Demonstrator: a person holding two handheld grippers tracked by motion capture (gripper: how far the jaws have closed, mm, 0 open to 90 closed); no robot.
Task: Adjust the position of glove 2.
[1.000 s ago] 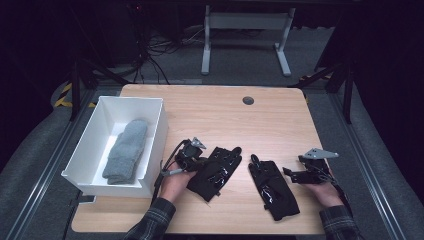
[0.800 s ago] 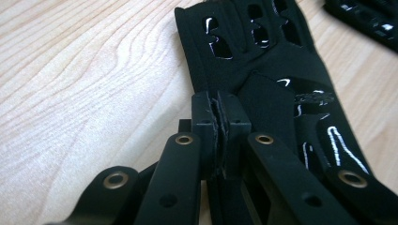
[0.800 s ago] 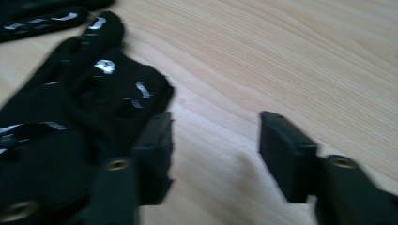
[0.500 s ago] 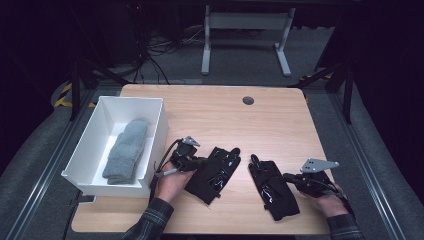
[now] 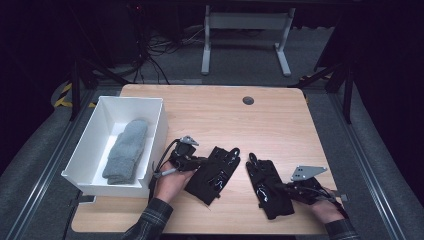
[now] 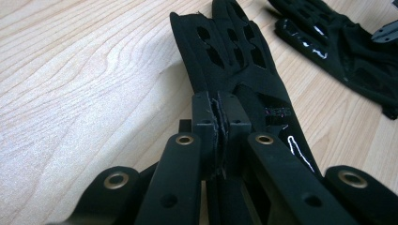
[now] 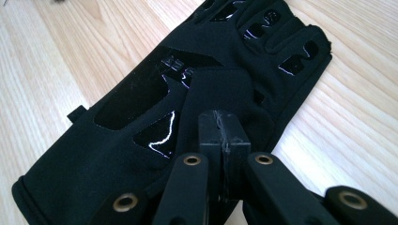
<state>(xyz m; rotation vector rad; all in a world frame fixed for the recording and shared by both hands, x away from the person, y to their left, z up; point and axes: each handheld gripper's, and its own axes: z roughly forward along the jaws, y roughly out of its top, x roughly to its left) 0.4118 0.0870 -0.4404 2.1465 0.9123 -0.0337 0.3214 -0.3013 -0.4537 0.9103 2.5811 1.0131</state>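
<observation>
Left gripper [image 6: 217, 136] and right gripper [image 7: 224, 140]: matte black linkage jaws – brass-ringed pivot holes. Grey three-cornered plate [image 5: 307, 172] on the right one; black trailing cables; dark plaid sleeves [image 5: 152, 220].

Light wood-grain table [image 5: 280, 125], rounded corners, dark round grommet hole [image 5: 248, 100] near far edge. White open box [image 5: 100, 145] on left side, overhanging the left edge. Two black gloves flat near the front edge: left glove [image 5: 215, 172] just right of the box, right glove [image 5: 267, 187] beside it, apart. Far half bare.
</observation>
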